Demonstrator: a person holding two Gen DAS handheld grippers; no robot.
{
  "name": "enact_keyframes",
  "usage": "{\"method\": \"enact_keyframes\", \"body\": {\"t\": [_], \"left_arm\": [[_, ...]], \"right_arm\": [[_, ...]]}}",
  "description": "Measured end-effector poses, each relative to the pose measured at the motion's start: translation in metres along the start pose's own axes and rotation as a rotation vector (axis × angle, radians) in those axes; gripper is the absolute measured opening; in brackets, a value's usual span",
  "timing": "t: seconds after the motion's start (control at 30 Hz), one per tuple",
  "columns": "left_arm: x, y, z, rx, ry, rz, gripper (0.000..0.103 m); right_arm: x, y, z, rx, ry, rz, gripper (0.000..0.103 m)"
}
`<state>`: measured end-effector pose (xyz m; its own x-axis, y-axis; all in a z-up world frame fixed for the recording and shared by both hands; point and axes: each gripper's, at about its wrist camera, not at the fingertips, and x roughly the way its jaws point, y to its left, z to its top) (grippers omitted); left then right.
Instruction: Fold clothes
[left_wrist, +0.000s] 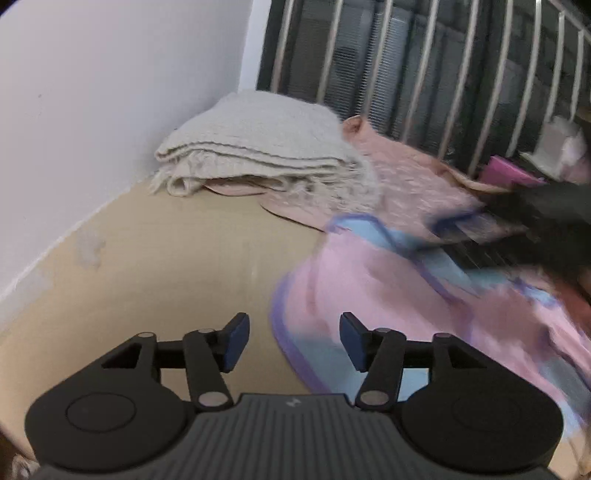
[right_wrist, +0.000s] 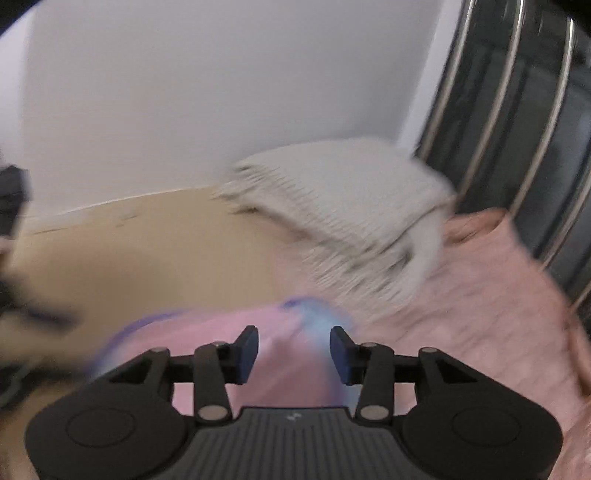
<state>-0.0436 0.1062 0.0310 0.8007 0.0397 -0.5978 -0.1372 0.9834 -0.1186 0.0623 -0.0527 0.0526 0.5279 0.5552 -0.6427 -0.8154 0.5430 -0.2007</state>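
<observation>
Landmark: pink garment (left_wrist: 369, 280), lying right of your left gripper (left_wrist: 294, 343).
Right gripper (right_wrist: 294, 354): directly over it, nearer.
Jaws: both parted, empty.

Left gripper (left_wrist: 294, 341) and right gripper (right_wrist: 294, 354): jaws parted, gripping nothing.

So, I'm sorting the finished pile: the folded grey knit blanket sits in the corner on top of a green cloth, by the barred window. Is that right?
Not quite. The folded grey knit blanket does sit in the corner by the barred window, but the cloth under it is pink, not green. The left wrist view shows this most clearly.
</observation>
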Motion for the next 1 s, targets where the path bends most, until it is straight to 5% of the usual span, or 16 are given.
{"method": "enact_keyframes", "body": {"t": [0.1,0.4,0.47,0.53,0.63,0.8,0.9,1.0], "left_arm": [[0.035,0.006,0.023,0.028,0.059,0.107,0.057],[0.061,0.002,0.023,0.072,0.069,0.143,0.063],[0.057,0.016,0.018,0.043,0.028,0.293,0.062],[0.047,0.031,0.011,-0.025,0.020,0.317,0.062],[0.029,0.037,0.002,-0.088,0.024,0.288,0.063],[0.009,0.035,0.005,-0.130,-0.052,0.106,0.074],[0.018,0.017,0.009,-0.058,-0.044,0.013,0.074],[0.030,0.003,0.004,-0.012,0.015,0.016,0.073]], "right_arm": [[-0.016,0.021,-0.025,-0.016,0.033,-0.039,0.042],[-0.030,0.033,-0.076,0.113,0.058,-0.014,0.043],[-0.032,0.030,-0.081,0.166,0.047,-0.012,0.043],[-0.034,0.028,-0.086,0.198,0.037,-0.018,0.044],[-0.040,0.032,-0.090,0.193,0.023,-0.015,0.044],[-0.051,0.038,-0.091,0.181,-0.012,-0.029,0.044],[-0.060,0.036,-0.091,0.209,-0.051,-0.040,0.044],[-0.062,0.030,-0.082,0.231,-0.063,-0.053,0.043]]}}
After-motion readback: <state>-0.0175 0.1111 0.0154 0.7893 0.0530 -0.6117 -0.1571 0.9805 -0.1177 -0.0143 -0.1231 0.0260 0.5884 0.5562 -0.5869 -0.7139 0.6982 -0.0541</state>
